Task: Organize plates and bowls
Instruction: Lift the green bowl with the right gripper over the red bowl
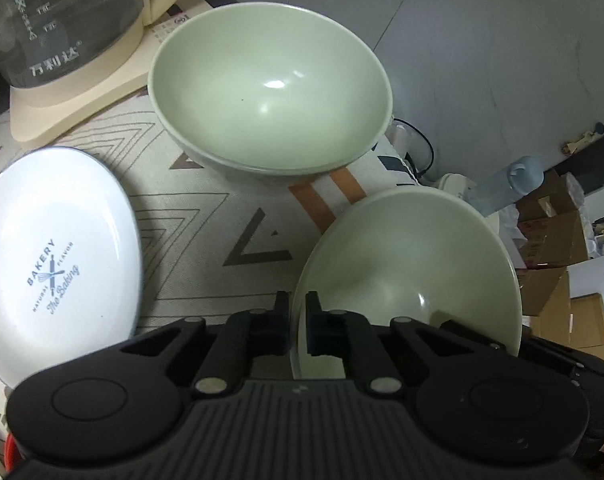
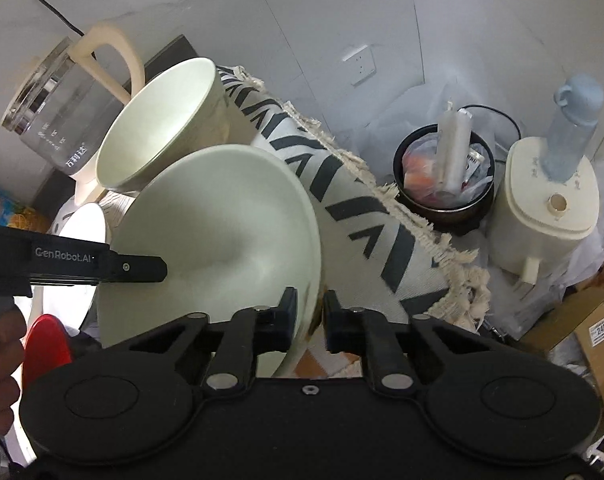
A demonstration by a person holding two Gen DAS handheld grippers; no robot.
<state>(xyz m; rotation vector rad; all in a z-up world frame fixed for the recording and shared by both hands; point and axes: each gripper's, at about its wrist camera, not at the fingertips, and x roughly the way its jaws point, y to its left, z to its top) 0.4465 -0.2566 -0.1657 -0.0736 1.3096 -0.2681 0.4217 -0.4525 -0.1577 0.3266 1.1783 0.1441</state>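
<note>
Patterned cloth [image 1: 206,208] covers the table and carries everything, so the dishes sit on a soft surface. Largest on it is the glass kettle [image 1: 58,36] on its cream base, parked at the far corner, out of the way. Next comes the far bowl [image 1: 270,92], pale green, upright and empty; it looks like the natural base for a stack. Beside it, near the table's edge, is the near bowl [image 1: 413,276], the same green, gripped on opposite sides of its rim: the left gripper [image 1: 298,320] is closed on the rim at one side and the right gripper [image 2: 309,312] pinches the other side, probably to lift it level with two holds. A white plate [image 1: 58,256] with blue lettering lies flat to the left, untouched, likely to be sorted afterwards.
</note>
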